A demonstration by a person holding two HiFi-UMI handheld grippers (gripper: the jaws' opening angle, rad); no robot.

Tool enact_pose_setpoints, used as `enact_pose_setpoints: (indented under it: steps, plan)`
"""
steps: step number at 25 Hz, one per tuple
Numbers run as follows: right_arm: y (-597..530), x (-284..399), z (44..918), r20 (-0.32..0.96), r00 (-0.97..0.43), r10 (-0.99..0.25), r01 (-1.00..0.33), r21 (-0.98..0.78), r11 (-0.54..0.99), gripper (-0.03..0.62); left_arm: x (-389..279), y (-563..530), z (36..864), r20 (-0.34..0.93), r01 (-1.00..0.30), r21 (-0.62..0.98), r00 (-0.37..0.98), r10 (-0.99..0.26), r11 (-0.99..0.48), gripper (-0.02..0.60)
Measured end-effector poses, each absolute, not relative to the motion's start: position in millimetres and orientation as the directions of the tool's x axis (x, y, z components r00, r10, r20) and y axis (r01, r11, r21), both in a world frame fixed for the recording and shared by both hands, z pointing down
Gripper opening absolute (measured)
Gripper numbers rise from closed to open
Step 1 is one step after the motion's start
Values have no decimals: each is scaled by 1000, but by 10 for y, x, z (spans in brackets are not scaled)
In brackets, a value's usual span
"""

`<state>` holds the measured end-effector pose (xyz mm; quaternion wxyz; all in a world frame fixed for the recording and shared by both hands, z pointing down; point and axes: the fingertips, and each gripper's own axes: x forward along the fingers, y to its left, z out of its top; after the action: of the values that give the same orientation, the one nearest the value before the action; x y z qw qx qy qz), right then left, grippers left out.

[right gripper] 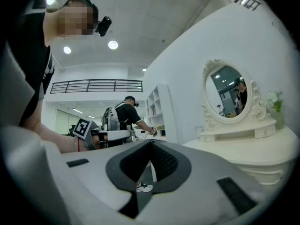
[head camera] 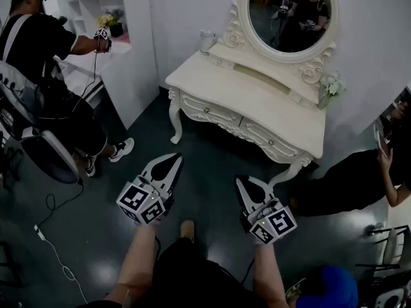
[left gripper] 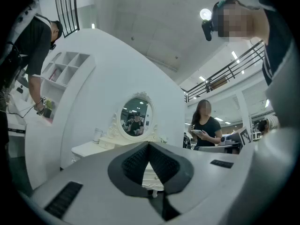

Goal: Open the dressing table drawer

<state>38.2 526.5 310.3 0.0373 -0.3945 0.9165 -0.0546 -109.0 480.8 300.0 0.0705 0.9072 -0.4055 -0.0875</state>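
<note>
The dressing table (head camera: 257, 101) stands against the wall with its mirror (head camera: 292, 15) at the back edge. Both drawers sit flush and shut under the front edge of the tabletop, one drawer (head camera: 209, 110) toward its left corner and the other drawer (head camera: 270, 141) toward its right. The left hand-held gripper (head camera: 172, 165) and the right hand-held gripper (head camera: 243, 185) hang over the dark floor (head camera: 205, 153), well apart from that front edge, each with jaws pressed together on nothing.

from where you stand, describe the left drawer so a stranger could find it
Find the cream dressing table under the oval mirror. Its carved front holds two drawers side by side; the left drawer sits by the curved leg, far from the flowers.
</note>
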Motion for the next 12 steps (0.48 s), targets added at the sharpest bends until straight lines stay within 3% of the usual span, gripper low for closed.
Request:
enact_pose_setpoints:
  steps: [12]
  plan:
    - [4146, 351, 3132, -19, -620, -784, -776, -130, 617, 3, -1106, 3644, 3050, -77, -688, 174, 703, -707, -704, 2]
